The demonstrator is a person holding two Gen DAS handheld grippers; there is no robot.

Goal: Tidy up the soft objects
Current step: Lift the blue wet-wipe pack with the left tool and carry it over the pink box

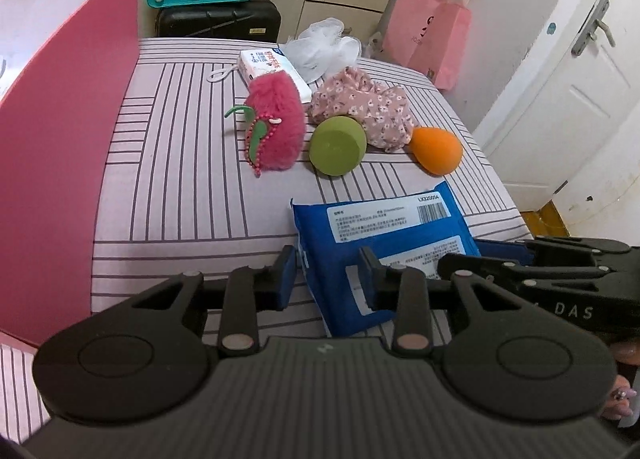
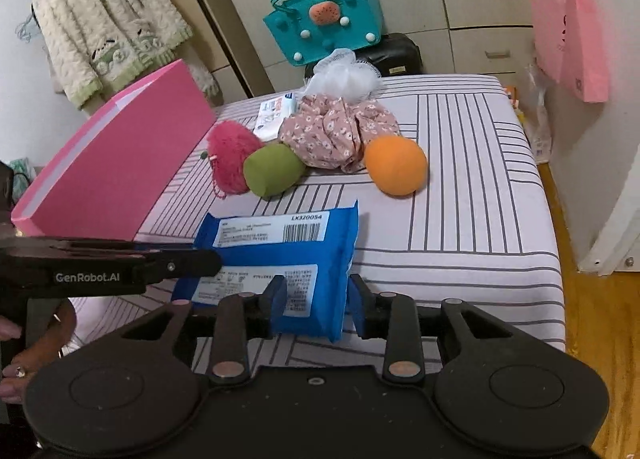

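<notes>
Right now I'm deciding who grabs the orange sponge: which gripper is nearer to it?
Right. The right gripper grips the blue pack's edge nearest the orange sponge; the left gripper holds the far edge.

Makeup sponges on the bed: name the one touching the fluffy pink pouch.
The green sponge; it presses against the fluffy pink pouch, while the orange sponge sits beyond the floral fabric.

Bright, even indoor light, soft faint shadows, sharp centre, strong fisheye bending and dark corners at the edges.
</notes>
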